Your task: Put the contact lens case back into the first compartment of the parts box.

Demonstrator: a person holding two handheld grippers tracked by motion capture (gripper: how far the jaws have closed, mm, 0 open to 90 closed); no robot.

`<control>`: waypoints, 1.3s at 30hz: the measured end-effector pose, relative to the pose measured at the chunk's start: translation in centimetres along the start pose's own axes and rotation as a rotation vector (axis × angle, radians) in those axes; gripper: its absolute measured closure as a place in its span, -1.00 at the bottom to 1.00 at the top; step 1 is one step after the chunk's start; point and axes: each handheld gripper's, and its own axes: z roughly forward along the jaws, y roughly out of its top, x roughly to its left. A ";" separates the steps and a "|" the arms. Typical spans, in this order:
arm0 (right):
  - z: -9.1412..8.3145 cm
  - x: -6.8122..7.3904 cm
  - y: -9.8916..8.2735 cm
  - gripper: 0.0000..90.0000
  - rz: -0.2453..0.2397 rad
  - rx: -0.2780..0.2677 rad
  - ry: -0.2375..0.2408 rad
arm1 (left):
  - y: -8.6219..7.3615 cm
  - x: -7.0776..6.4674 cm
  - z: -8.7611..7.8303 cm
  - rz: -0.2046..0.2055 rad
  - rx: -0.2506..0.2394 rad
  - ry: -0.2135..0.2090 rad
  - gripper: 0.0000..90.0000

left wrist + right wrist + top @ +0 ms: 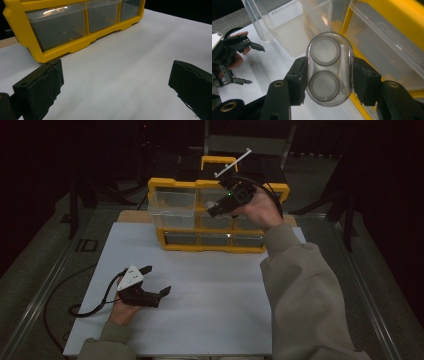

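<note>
While the right gripper [329,83] clamps both pads on a clear oval case [329,68] holding two round discs, raised before the yellow drawer organizer [215,245] and its pulled-out clear drawer [172,205], the left gripper [156,281] rests spread wide over the white tabletop [210,290]

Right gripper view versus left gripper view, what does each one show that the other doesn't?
Right gripper view: the right gripper shut on a clear oval case holding two round discs, plus a pulled-out clear drawer. Left gripper view: the left gripper open over bare white table, and the closed bottom drawers. Both: the yellow drawer organizer.
</note>
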 end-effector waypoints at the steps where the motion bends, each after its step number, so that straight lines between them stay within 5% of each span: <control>1: 0.0 0.0 0.2 0.09 -0.002 -0.001 -0.002 | 0.0 0.0 0.0 0.000 0.000 0.000 -0.99; 22: -1.0 0.3 3.1 0.09 0.015 -0.051 -0.013 | 0.0 0.0 -0.1 0.003 -0.001 0.001 -0.98; 39: 0.5 2.4 5.4 0.09 -0.009 -0.056 0.013 | 0.1 0.1 -0.2 0.004 -0.008 -0.001 -0.98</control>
